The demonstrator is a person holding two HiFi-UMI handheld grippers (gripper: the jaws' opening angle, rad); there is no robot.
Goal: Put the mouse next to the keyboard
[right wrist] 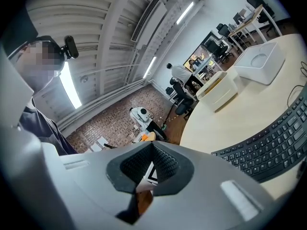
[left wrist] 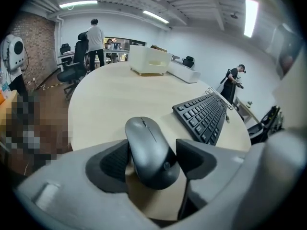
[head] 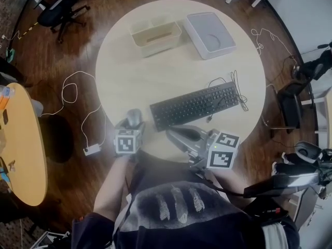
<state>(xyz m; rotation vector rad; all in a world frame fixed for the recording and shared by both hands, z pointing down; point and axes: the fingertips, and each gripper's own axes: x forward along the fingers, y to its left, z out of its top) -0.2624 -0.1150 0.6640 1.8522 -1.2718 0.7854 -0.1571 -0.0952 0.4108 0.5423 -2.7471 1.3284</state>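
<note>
A grey mouse (head: 134, 117) lies on the round pale table (head: 155, 77) near its front edge, just left of the black keyboard (head: 194, 106). My left gripper (head: 133, 123) points steeply down over it. In the left gripper view the mouse (left wrist: 148, 150) sits between the two pads, which touch its sides; the keyboard (left wrist: 204, 116) is to the right. My right gripper (head: 170, 133) hovers at the table edge in front of the keyboard, jaws shut with nothing between them (right wrist: 151, 163). The keyboard (right wrist: 273, 152) shows at the right of the right gripper view.
A cream bin (head: 155, 35) and a white box (head: 210, 34) stand at the table's far side. The keyboard's cable (head: 236, 84) loops to its right. Office chairs (head: 59, 9), a wooden side table (head: 23, 149) and floor cables (head: 92, 149) surround the table.
</note>
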